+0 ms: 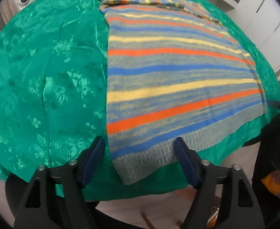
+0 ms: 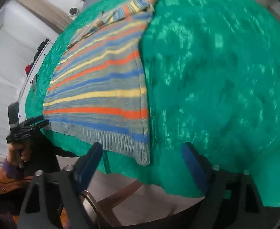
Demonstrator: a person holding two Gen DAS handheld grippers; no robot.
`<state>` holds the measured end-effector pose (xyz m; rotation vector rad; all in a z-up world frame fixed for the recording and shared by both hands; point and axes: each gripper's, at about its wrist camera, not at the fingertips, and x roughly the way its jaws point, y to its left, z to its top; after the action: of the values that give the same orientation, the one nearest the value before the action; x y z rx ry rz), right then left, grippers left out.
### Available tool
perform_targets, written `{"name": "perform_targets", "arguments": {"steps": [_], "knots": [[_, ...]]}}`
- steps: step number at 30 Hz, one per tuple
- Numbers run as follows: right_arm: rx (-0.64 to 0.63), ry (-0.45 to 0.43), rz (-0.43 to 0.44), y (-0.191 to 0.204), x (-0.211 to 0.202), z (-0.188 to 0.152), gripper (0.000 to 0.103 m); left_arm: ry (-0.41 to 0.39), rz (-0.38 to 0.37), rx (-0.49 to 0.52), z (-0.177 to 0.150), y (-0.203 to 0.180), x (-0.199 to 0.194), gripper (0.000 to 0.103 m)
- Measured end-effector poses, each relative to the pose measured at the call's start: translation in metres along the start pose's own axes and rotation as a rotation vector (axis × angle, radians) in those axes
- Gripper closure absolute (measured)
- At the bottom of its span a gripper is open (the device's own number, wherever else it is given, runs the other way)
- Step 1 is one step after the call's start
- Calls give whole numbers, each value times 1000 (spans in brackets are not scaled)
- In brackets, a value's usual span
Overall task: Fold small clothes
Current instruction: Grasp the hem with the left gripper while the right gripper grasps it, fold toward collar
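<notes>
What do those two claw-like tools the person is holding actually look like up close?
Each is a black handheld frame that forks into two angular arms with triangular cut-outs and silver bolt heads. The left gripper and the right gripper both end in flat, dark blue padded fingers. In the right wrist view, the hand on the other tool shows a purple sleeve.

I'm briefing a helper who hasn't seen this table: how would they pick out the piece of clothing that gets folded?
Find the table draped in a shiny green cloth. Lying flat on it, reaching to the near edge, is a knitted striped sweater with its sleeves folded across the far end. It is the only garment there, with orange, yellow and blue bands on grey-blue knit and a ribbed hem.
</notes>
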<state>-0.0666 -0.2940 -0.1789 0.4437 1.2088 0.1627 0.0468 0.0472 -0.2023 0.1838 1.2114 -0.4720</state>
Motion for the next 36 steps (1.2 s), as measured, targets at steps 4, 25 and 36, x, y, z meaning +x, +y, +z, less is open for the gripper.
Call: {"name": "perform_targets", "arguments": {"steps": [4, 25, 36], "knots": [[-14, 11, 21, 4, 12, 5, 38, 33, 1, -11, -2, -1, 6, 62], [-38, -244, 159, 42, -43, 103, 96, -334, -229, -241, 89, 68, -69, 98], [52, -365, 111, 15, 9, 296, 96, -328, -140, -333, 274, 103, 9, 98]]}}
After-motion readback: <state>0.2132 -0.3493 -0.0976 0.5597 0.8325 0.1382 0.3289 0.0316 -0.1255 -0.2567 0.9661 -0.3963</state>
